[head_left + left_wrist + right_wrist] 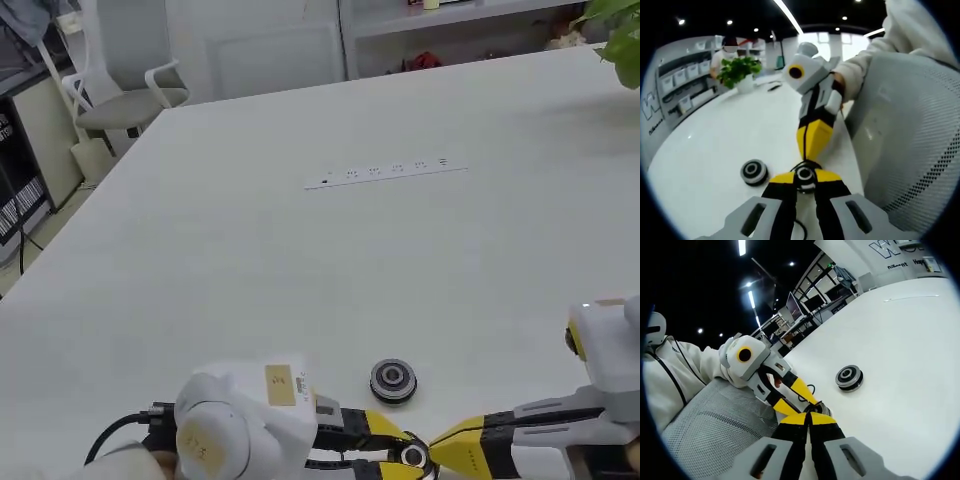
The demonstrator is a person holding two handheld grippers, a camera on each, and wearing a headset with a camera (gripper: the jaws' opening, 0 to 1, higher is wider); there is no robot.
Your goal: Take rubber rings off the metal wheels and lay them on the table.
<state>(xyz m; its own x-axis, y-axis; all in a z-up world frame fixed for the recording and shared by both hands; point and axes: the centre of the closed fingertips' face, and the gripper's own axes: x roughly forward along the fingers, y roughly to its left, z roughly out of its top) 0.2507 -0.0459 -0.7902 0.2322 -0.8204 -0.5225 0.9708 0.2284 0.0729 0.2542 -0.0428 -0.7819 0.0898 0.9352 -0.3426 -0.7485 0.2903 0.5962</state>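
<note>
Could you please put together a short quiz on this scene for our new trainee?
1. How many metal wheels show in the head view?
2. True or false: the power strip lies between the loose wheel and the left gripper.
3. The left gripper is: A) open, B) shut on a wheel, C) resting on the power strip.
Key: 1) Two: the loose wheel and the held wheel. 2) False; the strip lies farther out. 3) B.
</note>
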